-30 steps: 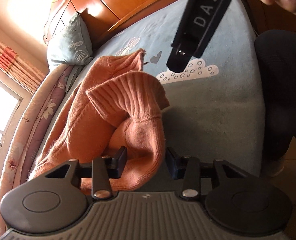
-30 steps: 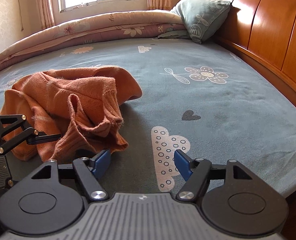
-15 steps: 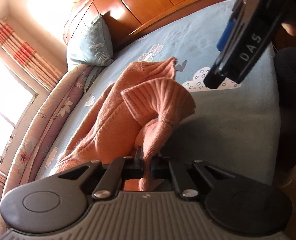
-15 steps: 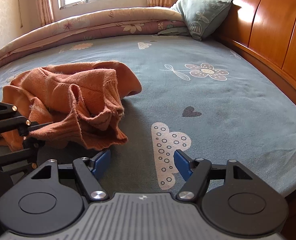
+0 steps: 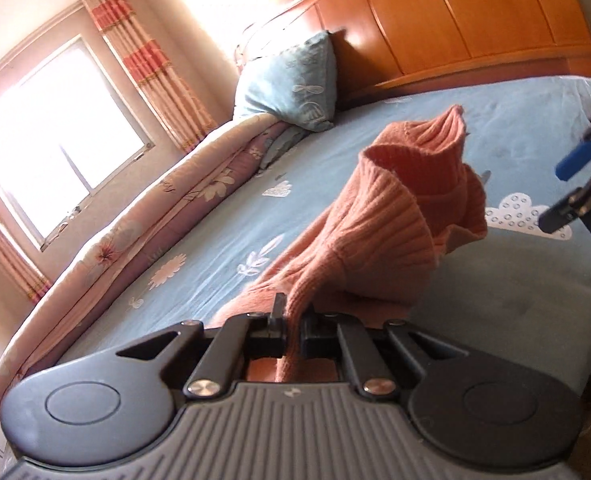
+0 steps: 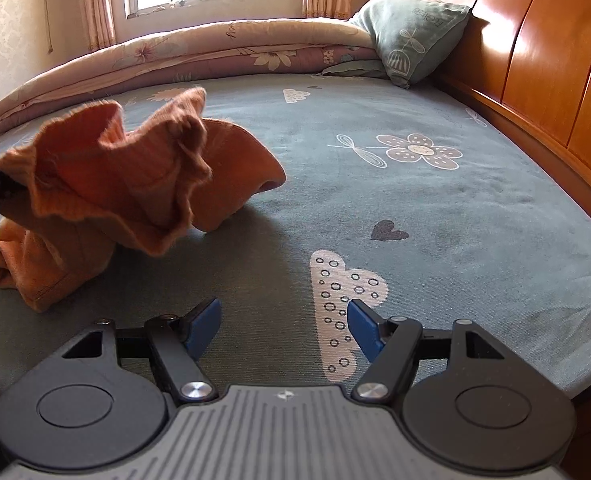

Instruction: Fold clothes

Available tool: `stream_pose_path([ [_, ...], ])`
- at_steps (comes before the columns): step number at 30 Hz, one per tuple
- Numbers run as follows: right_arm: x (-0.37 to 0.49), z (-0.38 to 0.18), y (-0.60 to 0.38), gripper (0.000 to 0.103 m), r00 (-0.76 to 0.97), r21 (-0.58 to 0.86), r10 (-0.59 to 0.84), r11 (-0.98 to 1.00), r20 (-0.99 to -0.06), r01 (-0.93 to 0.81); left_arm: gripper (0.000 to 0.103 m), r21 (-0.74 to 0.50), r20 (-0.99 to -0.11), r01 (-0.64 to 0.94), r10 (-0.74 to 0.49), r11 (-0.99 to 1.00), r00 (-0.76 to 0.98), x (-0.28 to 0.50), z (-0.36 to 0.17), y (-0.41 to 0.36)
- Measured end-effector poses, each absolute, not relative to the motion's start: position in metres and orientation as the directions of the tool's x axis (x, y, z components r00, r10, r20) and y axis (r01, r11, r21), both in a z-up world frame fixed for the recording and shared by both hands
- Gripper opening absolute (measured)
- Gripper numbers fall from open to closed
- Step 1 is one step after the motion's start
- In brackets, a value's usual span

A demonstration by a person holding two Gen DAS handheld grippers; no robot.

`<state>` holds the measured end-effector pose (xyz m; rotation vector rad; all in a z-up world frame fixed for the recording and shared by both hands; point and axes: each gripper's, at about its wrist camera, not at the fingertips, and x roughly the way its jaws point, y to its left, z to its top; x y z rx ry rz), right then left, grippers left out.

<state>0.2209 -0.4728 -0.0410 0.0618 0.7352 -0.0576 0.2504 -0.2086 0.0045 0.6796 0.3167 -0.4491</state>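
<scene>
Fuzzy rib-knit sweater [image 5: 379, 220] – matt cloth sheet [image 6: 375, 200], glossy wood headbd [image 6: 535, 52]

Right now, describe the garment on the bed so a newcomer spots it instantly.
On the blue-grey bed sheet, left of the printed cloud, lies a crumpled orange knit sweater. It is the only clothing there, and the left gripper pinches its ribbed edge and holds it up.

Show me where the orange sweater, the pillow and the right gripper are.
sweater [image 6: 143, 184], right wrist view, on its lifted ribbed part.
pillow [image 6: 411, 36], right wrist view, on its front face.
right gripper [image 6: 283, 328], right wrist view, midway between its blue fingertips.
</scene>
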Motion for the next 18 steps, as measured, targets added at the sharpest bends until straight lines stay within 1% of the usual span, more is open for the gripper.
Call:
stream_pose_path([
  [2,0.222,-0.041,-0.472,0.074,0.741,0.036,-0.030,0.997,-0.671,0.073,0.005,0.512,-0.396,0.452,-0.266,0.730,0.879,0.255,0.015,-0.196],
  [5,0.222,-0.039,-0.469,0.074,0.743,0.033,-0.023,0.998,-0.669,0.061,0.005,0.476,-0.384,0.404,-0.229,0.782,0.895,0.263,0.029,-0.176],
  [10,0.223,-0.038,-0.464,0.074,0.744,0.028,-0.014,0.999,-0.668,0.044,0.005,0.461,-0.372,0.319,-0.146,0.828,0.917,0.270,0.037,-0.142],
  [14,0.225,-0.036,-0.459,0.074,0.749,0.021,0.004,1.000,-0.663,0.013,0.005,0.433,-0.403,0.296,-0.111,0.852,0.908,0.273,0.032,-0.124],
  [18,0.231,-0.028,-0.446,0.074,0.783,-0.021,0.071,0.994,-0.618,-0.106,0.006,0.416,-0.434,0.295,-0.098,0.860,0.896,0.268,0.025,-0.112],
])
